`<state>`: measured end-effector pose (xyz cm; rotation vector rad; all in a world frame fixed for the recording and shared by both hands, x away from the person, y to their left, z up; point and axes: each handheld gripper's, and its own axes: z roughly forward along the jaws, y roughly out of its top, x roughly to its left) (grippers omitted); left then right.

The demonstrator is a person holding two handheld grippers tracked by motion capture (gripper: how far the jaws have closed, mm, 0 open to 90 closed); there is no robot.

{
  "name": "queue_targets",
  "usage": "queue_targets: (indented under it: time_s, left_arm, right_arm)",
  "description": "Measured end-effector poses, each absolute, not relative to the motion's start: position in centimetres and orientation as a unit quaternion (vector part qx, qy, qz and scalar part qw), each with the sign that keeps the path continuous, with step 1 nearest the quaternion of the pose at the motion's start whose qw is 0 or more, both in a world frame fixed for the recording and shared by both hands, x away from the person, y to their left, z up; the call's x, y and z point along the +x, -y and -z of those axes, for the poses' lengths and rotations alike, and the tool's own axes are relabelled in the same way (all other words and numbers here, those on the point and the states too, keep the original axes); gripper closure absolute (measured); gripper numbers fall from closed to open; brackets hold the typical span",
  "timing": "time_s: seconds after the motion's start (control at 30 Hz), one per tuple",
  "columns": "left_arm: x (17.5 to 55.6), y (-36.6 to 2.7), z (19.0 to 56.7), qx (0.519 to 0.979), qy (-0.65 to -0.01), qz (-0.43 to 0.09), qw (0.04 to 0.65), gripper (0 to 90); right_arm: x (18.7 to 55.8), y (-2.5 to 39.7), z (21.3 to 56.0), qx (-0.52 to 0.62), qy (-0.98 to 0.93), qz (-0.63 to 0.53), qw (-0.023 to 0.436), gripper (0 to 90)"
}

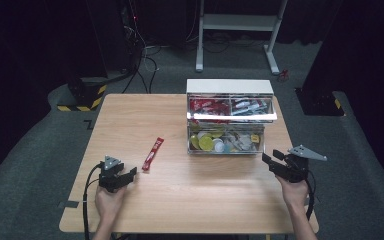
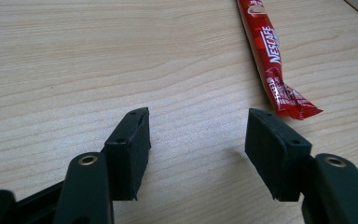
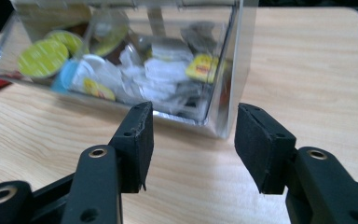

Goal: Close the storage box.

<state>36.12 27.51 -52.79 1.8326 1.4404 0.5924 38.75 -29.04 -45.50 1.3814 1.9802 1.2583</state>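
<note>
Red Nescafé sachet (image 1: pixel 153 153) flat on the wooden counter (image 1: pixel 180 200), left of the clear two-tier organizer box (image 1: pixel 228 116) and well apart from it. Left claw (image 1: pixel 128 175) just short of the sachet's near end, jaws spread, nothing between them; sachet (image 2: pixel 272 60) just beyond the right-hand jaw. Right claw (image 1: pixel 271 159) near the organizer's lower right corner, jaws spread and empty, aimed at the lower compartment (image 3: pixel 121 70) full of pods and packets.

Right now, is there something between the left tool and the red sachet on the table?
Nothing visible. The left tool is open over bare table, and the red sachet lies flat just ahead, off to one side, with only wood between them.
</note>
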Motion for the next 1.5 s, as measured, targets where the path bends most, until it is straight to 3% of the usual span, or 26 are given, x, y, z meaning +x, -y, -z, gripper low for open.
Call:
queue_targets:
  time_s: [0.53,1.3,1.5]
  left_arm:
    - [36.1,-27.5,52.8,0.711,-0.559,-0.229,0.360,40.3]
    - [36.1,-27.5,52.8,0.711,-0.559,-0.229,0.360,40.2]
    - [36.1,-27.5,52.8,0.712,-0.558,-0.230,0.359,39.8]
  right_arm:
    - [39.5,28.7,50.1,0.532,-0.715,-0.400,0.212,46.0]
    - [40.8,27.9,52.1,0.537,-0.731,-0.354,0.225,45.8]
    - [40.9,27.7,52.2,0.542,-0.736,-0.346,0.213,41.5]
